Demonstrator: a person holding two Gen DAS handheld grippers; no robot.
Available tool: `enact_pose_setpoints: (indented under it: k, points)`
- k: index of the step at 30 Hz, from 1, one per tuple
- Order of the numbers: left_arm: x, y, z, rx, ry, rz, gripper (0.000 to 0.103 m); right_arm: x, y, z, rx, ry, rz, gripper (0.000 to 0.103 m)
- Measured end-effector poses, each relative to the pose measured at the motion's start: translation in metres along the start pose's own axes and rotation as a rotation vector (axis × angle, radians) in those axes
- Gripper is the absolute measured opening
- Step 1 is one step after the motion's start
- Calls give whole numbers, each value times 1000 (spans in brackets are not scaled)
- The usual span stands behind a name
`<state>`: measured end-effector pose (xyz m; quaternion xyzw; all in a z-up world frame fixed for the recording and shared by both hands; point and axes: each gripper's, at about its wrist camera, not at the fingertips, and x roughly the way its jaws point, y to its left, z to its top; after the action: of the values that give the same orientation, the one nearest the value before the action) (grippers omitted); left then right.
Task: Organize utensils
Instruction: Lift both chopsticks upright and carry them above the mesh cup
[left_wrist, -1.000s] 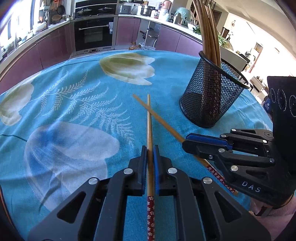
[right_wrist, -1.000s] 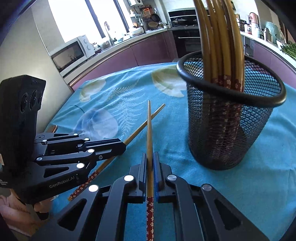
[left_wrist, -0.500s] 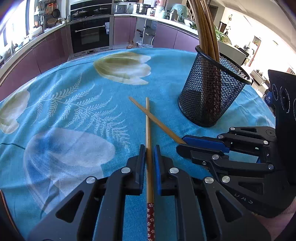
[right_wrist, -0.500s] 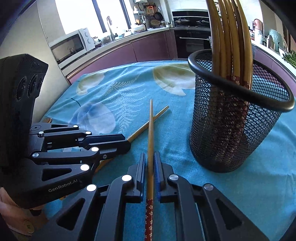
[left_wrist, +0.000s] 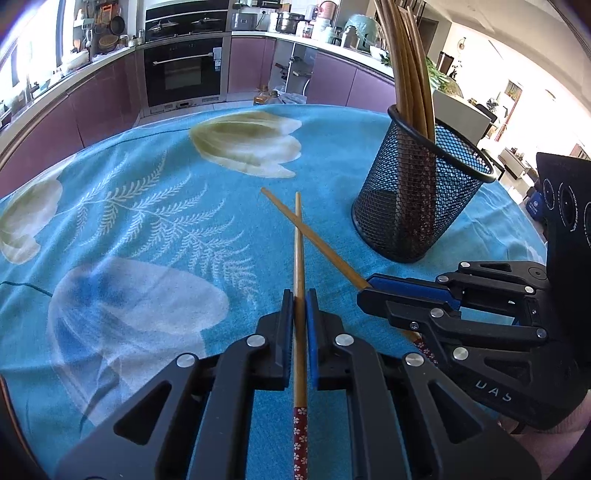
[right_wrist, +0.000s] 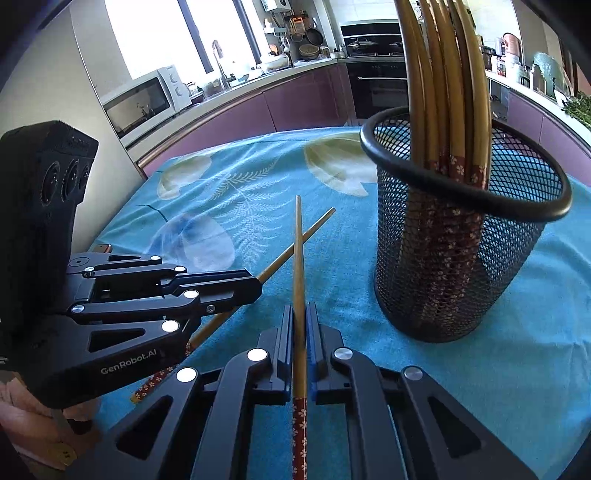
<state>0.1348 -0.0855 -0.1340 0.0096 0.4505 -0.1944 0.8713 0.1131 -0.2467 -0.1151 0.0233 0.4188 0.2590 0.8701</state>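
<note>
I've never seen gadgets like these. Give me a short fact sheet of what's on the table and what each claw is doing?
surface: table with a blue floral cloth
left gripper: shut on left chopstick
right gripper: shut on right chopstick
chopstick layout: the two cross near their tips, above the cloth
holder: black mesh cup, upright, right of both grippers
holder contents: several chopsticks, patterned red ends down
setting: kitchen, oven behind
</note>
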Motion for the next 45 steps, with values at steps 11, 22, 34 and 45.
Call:
enact_pose_setpoints:
  k: [11,22,34,45]
  points:
    - [-23,-3,3,0,-50,-26,7,-25,2,5,-4,-64,25,6]
    - [-44,-8,9,5,-93,-66,7,-47,5,8,-4,-125,40,6]
    - [-58,-10,9,4,-121,-104,7,-61,3,11,1,-168,47,6]
    - [-67,-12,10,7,-141,-116,7,-58,1,9,9,-158,47,6]
